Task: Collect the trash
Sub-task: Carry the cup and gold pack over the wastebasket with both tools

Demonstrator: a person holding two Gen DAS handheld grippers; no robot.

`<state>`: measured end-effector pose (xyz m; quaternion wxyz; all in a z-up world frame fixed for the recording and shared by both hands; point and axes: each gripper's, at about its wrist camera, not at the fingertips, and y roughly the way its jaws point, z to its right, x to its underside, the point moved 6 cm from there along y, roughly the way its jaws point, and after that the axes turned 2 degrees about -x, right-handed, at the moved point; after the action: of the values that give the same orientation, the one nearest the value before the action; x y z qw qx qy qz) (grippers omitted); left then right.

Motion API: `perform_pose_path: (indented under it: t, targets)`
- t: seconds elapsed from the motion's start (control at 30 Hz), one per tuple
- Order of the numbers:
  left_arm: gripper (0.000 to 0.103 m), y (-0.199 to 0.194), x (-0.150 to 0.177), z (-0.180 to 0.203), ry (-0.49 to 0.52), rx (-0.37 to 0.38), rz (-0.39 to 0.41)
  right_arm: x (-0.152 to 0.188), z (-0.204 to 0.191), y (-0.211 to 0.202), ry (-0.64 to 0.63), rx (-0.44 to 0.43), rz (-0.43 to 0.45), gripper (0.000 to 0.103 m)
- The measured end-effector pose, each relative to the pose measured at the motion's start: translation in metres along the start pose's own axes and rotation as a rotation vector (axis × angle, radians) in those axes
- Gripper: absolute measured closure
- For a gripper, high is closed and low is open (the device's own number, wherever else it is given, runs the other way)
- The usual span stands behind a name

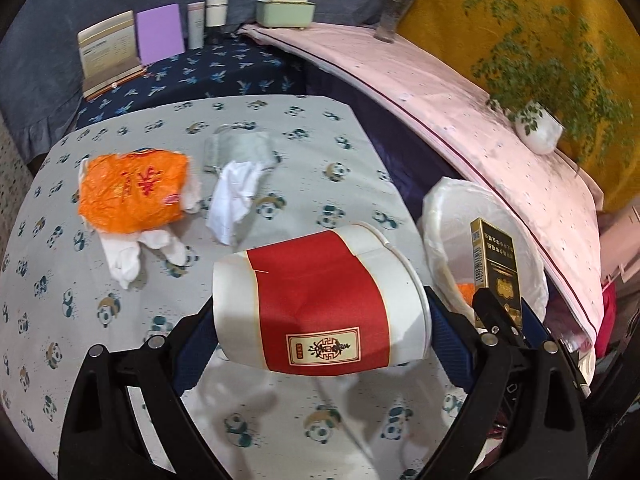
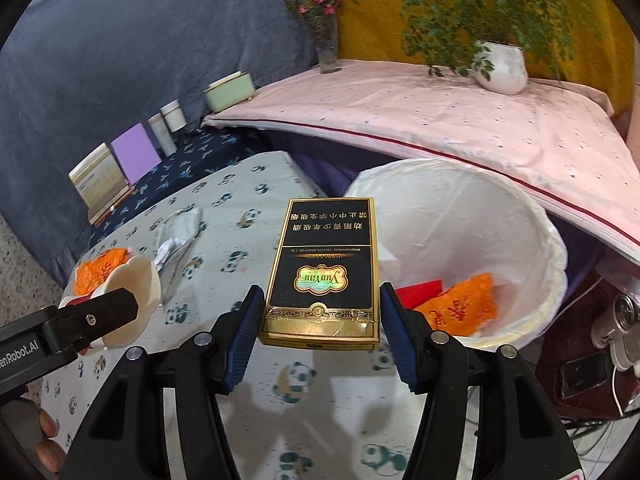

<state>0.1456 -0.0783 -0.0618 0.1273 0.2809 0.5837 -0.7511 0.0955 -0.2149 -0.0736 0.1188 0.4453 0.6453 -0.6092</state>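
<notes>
My left gripper (image 1: 322, 320) is shut on a red and white paper cup (image 1: 320, 300), held on its side above the panda-print table cloth (image 1: 120, 360). My right gripper (image 2: 320, 328) is shut on a black and gold cigarette pack (image 2: 324, 272), held beside the white-lined trash bin (image 2: 460, 216); the pack (image 1: 496, 264) also shows in the left wrist view in front of the bin (image 1: 440, 208). The bin holds an orange wrapper (image 2: 460, 304) and a red scrap (image 2: 420, 290). On the table lie an orange wrapper (image 1: 134, 192), white tissue (image 1: 234, 200) and a silver wrapper (image 1: 240, 148).
A pink-covered surface (image 2: 440, 128) with a white plant pot (image 2: 502, 66) and a flower vase (image 2: 328, 50) rises behind the bin. Boxes, a purple card (image 1: 160, 34) and jars stand on the dark blue cloth at the back. A person's fingers (image 2: 50, 440) show at the lower left.
</notes>
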Motion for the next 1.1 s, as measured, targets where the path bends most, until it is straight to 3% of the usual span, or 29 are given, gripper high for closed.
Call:
perform_pose_path:
  t: [0.67, 1.1]
  targets:
    - [0.014, 0.030, -0.002, 0.112, 0.192, 0.089, -0.029, 0.000, 0.099, -0.010, 0.155, 0.096, 0.030, 0.047]
    - [0.014, 0.061, -0.018, 0.173, 0.246, 0.260, -0.099, -0.008, 0.140, -0.002, 0.201, 0.152, 0.035, 0.047]
